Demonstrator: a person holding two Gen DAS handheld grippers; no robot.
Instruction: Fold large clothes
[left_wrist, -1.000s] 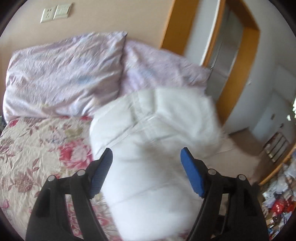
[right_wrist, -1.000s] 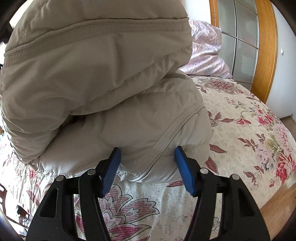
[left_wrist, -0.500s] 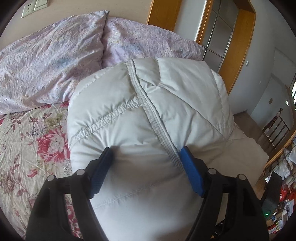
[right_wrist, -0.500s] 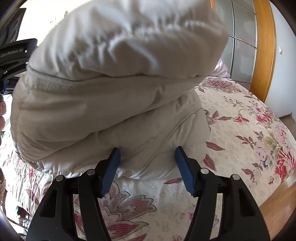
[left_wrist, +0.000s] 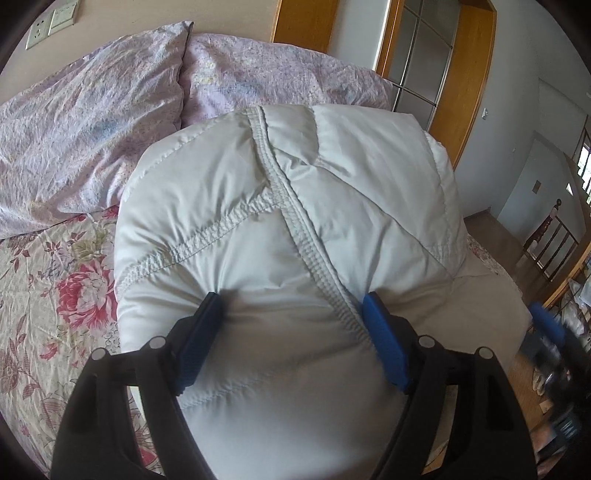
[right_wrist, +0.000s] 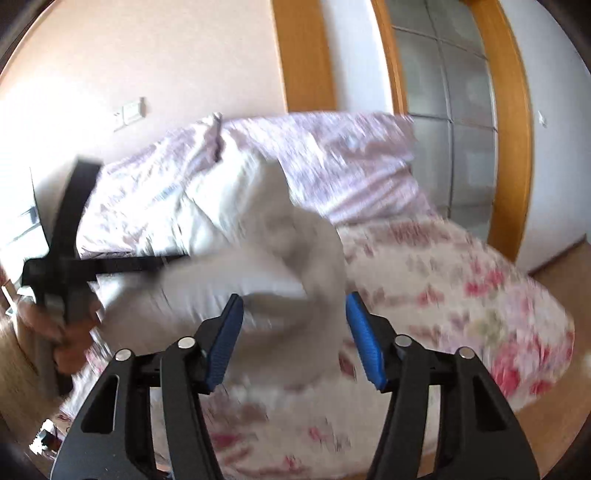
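Observation:
A puffy white down jacket (left_wrist: 288, 229) lies folded in a thick bundle on the floral bed. My left gripper (left_wrist: 291, 321) is open, its blue pads pressed into the top of the bundle on either side, not clamping it. In the right wrist view the jacket (right_wrist: 258, 266) is blurred. My right gripper (right_wrist: 293, 325) is open and empty, back from the jacket's near end. The left gripper's black frame and the hand holding it (right_wrist: 62, 273) show at the left of that view.
Two lilac pillows (left_wrist: 110, 110) lie against the wall at the head of the bed. The floral bedspread (left_wrist: 48, 295) extends left of the jacket. A wooden-framed glass door (left_wrist: 436, 74) stands to the right, with floor and clutter beyond the bed's edge.
The jacket's upper part has been laid down onto the bundle by my left gripper. My right gripper has drawn back and swung up; its view is blurred with motion.

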